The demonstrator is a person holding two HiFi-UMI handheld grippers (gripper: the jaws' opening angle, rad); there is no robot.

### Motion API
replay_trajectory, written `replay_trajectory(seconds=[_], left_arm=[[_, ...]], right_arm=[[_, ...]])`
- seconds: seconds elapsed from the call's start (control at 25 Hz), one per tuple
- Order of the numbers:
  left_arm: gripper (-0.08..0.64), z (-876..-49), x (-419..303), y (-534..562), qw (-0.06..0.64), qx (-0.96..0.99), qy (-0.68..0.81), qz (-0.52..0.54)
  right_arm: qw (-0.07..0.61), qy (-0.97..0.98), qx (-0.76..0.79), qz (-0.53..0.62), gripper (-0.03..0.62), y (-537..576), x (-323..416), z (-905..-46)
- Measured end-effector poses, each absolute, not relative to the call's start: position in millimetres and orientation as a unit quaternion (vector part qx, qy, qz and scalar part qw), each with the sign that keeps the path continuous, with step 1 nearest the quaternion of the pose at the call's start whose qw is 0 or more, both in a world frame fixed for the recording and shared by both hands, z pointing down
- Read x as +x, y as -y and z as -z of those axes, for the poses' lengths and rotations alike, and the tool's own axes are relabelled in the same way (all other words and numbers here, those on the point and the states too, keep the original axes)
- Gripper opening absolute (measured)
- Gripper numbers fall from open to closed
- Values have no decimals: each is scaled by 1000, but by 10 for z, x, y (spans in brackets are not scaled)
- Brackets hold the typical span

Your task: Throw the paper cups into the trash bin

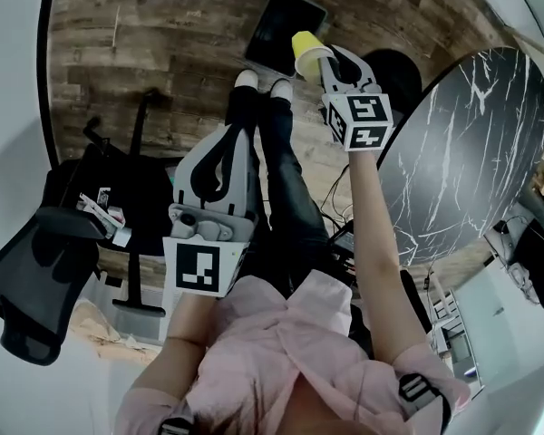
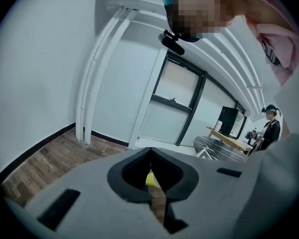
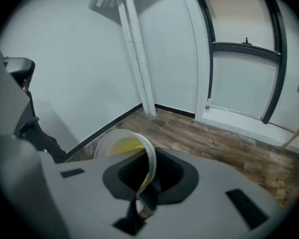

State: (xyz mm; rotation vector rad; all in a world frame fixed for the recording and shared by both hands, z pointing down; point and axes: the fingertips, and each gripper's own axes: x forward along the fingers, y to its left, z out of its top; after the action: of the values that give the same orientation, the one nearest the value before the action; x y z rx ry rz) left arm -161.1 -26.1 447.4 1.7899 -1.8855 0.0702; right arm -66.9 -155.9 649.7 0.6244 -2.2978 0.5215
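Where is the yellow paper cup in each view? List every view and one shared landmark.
Head view: yellow paper cup top centre, in the right gripper.
Left gripper view: only a yellow sliver behind the jaw gap; possibly the cup.
Right gripper view: lower left of centre, rim pinched in the jaws.
Shared landmark: wooden floor.

The floor is showing matt, grainy wood; the tabletop is gleaming like veined stone; the cup is looking papery; the left tool and right tool are showing matt plastic.

One paper cup, two grippers, one black bin, one table
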Motion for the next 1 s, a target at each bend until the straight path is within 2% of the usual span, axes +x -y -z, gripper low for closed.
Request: replay_trajectory(seconds=[1.0], left_arm=[[15,-5100,-1690,138,305,643,702,-37]], right_arm=[[405,854,247,-213,46,1616,-680,-7811]])
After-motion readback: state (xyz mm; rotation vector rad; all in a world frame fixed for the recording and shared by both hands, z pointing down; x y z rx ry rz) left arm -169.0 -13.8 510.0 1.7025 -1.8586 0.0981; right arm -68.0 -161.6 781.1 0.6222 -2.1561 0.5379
